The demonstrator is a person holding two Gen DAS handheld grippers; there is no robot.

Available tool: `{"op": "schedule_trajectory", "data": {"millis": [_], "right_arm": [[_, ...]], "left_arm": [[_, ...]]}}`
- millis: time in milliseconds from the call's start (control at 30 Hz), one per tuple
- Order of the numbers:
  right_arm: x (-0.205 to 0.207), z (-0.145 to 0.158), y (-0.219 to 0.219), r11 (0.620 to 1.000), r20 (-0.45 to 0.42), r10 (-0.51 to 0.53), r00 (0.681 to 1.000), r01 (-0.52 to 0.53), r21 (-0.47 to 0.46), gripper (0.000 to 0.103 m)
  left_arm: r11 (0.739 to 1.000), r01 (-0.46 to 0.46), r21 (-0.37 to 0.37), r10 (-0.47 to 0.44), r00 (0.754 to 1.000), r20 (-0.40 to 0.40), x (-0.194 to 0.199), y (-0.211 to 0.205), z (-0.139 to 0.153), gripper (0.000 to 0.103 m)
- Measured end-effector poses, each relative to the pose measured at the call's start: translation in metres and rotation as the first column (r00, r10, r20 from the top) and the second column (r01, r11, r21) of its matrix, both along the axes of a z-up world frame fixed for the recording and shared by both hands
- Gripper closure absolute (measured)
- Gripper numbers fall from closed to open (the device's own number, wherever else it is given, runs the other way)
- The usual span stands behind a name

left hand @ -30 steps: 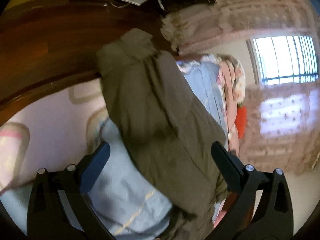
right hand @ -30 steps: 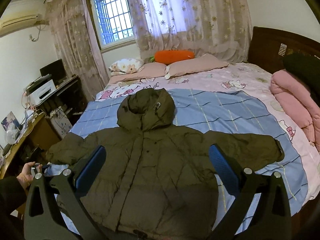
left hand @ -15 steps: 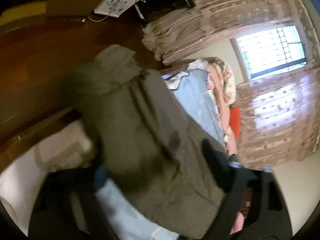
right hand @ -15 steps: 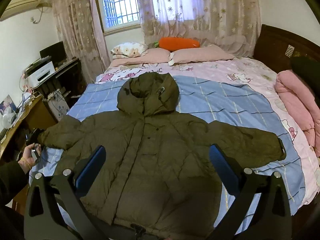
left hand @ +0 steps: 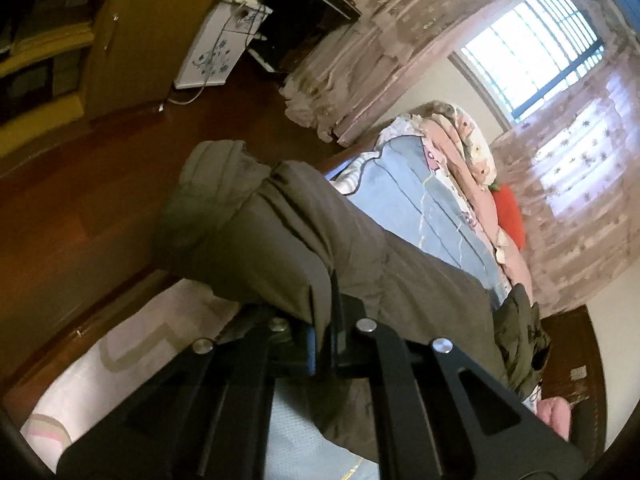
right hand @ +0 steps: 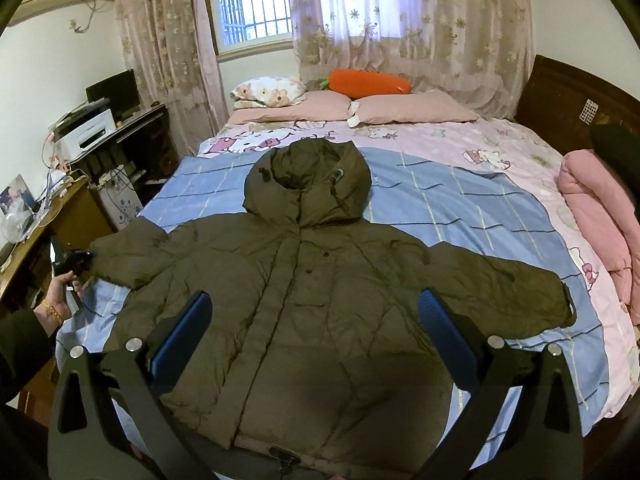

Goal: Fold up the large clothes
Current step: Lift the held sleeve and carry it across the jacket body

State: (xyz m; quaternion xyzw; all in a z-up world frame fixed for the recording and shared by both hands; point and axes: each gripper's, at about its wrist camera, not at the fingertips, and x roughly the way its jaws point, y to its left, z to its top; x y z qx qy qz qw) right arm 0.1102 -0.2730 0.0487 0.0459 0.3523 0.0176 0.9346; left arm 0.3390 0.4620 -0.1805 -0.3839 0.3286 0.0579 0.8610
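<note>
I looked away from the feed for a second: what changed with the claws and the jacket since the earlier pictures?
The left claw, wide open around the jacket's sleeve a second ago, has shut on the sleeve's fabric and rolled. The right claw moved slightly closer over the jacket; it is open and holds nothing. The jacket's body, hood and other sleeve lie spread on the bed as before.

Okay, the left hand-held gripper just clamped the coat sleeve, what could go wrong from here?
The left hand-held gripper pinches only the puffy sleeve near its cuff, so slick fabric may slip out. That sleeve overhangs the bed edge and could drop floorward. The right hand-held gripper is open, leaving the coat free to drag.
</note>
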Motion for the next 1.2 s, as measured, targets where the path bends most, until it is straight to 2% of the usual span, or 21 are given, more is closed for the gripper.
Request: {"op": "schedule_trajectory", "data": {"millis": [167,300,667,733,800,900,1000,1067,1200], "right_arm": [[0.000,-0.002,-0.004,1.000,-0.003,-0.015,1.000,0.015,-0.002,0.001],[-0.001,-0.001,-0.009,1.000,0.003,-0.026,1.000,0.026,0.002,0.001],[-0.012,0.006,-0.019,0.999,0.037,-0.048,0.998,0.048,0.008,0.001],[-0.014,0.008,-0.022,0.999,0.043,-0.052,0.998,0.052,0.014,0.001],[-0.016,0.011,-0.024,0.998,0.053,-0.056,0.997,0.055,0.022,0.001],[-0.020,0.015,-0.027,0.998,0.064,-0.060,0.996,0.058,0.032,0.001],[-0.023,0.019,-0.031,0.997,0.075,-0.064,0.995,0.061,0.044,0.001],[-0.026,0.019,-0.034,0.997,0.079,-0.067,0.995,0.063,0.051,0.001],[-0.031,0.021,-0.041,0.995,0.085,-0.078,0.993,0.073,0.066,0.001]], "left_arm": [[1.000,-0.005,0.030,0.005,1.000,0.006,-0.006,0.001,0.005,0.100],[0.998,-0.010,0.056,0.007,0.999,0.039,-0.006,0.000,0.019,0.100],[0.974,0.004,0.226,-0.029,0.993,0.110,-0.004,-0.035,0.084,0.100],[0.958,0.023,0.286,-0.063,0.989,0.131,-0.005,-0.050,0.103,0.100],[0.926,0.043,0.376,-0.111,0.981,0.161,-0.007,-0.074,0.127,0.100],[0.892,0.060,0.448,-0.169,0.964,0.207,-0.013,-0.107,0.158,0.100],[0.870,0.075,0.487,-0.216,0.946,0.240,-0.017,-0.141,0.183,0.100],[0.853,0.095,0.513,-0.250,0.937,0.242,-0.018,-0.160,0.193,0.100],[0.788,0.115,0.604,-0.306,0.925,0.223,-0.021,-0.203,0.204,0.100]]}}
